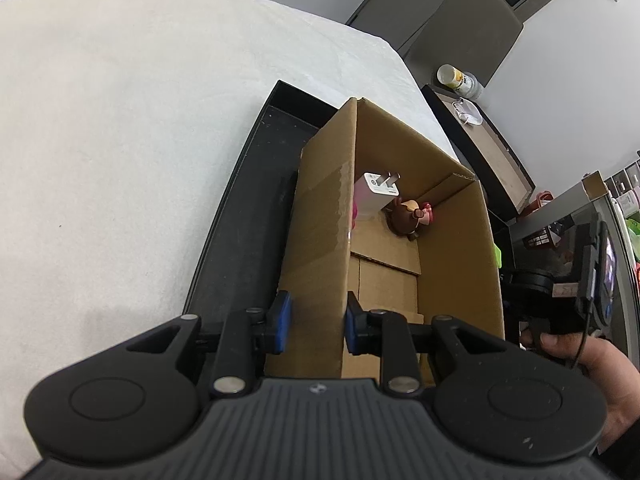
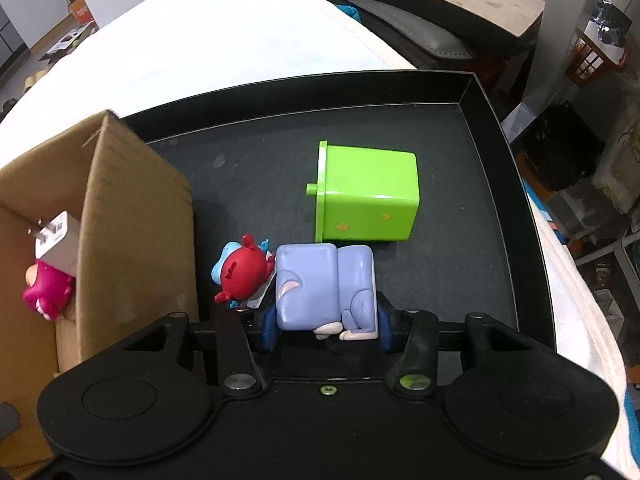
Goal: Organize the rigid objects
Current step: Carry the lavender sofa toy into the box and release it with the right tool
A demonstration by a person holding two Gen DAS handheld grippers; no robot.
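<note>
My left gripper [image 1: 316, 326] is shut on the near wall of an open cardboard box [image 1: 320, 232] that stands on a black tray [image 1: 240, 208]. Inside the box lie a white charger plug [image 1: 374, 192], a brown toy figure [image 1: 410, 218] and a pink toy [image 2: 46, 286]. My right gripper [image 2: 326, 326] is shut on a lavender block toy [image 2: 324, 286] over the tray [image 2: 460, 240]. A red and blue toy figure [image 2: 242, 274] lies just left of it. A green cube bin [image 2: 366, 196] lies on its side beyond. The box [image 2: 132, 216] stands at the left.
The tray sits on a white cloth-covered table [image 1: 120, 140]. The right gripper and the hand holding it [image 1: 576, 312] show at the right in the left wrist view. A dark side table [image 1: 480, 148] with a bottle stands beyond the table's edge.
</note>
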